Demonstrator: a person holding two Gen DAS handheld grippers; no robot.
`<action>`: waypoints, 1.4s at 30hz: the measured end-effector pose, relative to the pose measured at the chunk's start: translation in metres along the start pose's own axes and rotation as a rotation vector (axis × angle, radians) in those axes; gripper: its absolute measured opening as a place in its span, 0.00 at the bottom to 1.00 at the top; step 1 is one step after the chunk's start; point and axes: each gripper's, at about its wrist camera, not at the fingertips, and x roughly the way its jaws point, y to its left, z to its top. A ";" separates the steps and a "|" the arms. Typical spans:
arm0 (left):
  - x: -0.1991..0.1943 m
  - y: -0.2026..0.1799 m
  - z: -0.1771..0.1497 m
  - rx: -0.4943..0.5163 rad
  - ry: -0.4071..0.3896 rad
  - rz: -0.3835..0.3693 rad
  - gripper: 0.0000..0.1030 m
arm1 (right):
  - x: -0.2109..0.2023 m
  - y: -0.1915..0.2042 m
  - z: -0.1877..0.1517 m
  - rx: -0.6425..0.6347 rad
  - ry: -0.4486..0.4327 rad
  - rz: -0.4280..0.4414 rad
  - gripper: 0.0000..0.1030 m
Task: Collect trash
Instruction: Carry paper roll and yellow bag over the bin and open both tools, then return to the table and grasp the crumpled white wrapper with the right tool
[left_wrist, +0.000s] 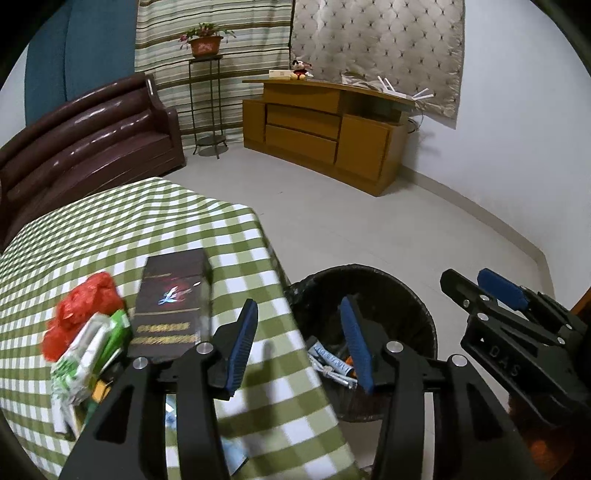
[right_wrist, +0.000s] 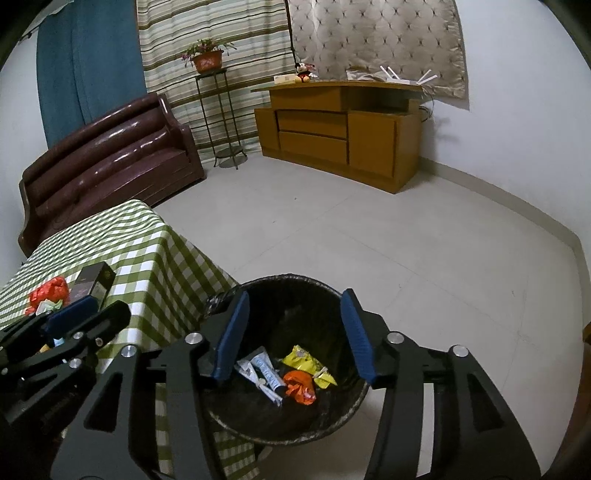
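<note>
I saw a dark brown leather sofa (right_wrist: 110, 155), a wooden cabinet (right_wrist: 340, 136) carrying a plush toy (right_wrist: 303, 72), and a potted plant (right_wrist: 207, 57) on a metal stand (right_wrist: 221, 118).

I see a pale tiled floor (right_wrist: 332, 236), a dark-brown leather sofa (right_wrist: 110, 162), a tan wooden cabinet (right_wrist: 340, 136), and striped curtains (right_wrist: 214, 33) against white walls (right_wrist: 517, 110).

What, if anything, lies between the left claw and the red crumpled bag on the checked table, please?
The dark box lies on the table partly in that line: the red bag sits on its far left side, beside green-and-white wrappers. The left claw is open and empty, above the table edge and the bin, so lifting over the box should clear it.
</note>
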 end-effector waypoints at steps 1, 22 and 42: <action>-0.005 0.005 -0.002 -0.003 -0.004 0.002 0.46 | -0.002 0.002 -0.001 0.003 0.003 0.003 0.52; -0.095 0.128 -0.054 -0.125 -0.022 0.208 0.58 | -0.040 0.118 -0.034 -0.158 0.055 0.160 0.57; -0.138 0.243 -0.114 -0.281 0.029 0.375 0.58 | -0.058 0.245 -0.084 -0.379 0.140 0.316 0.55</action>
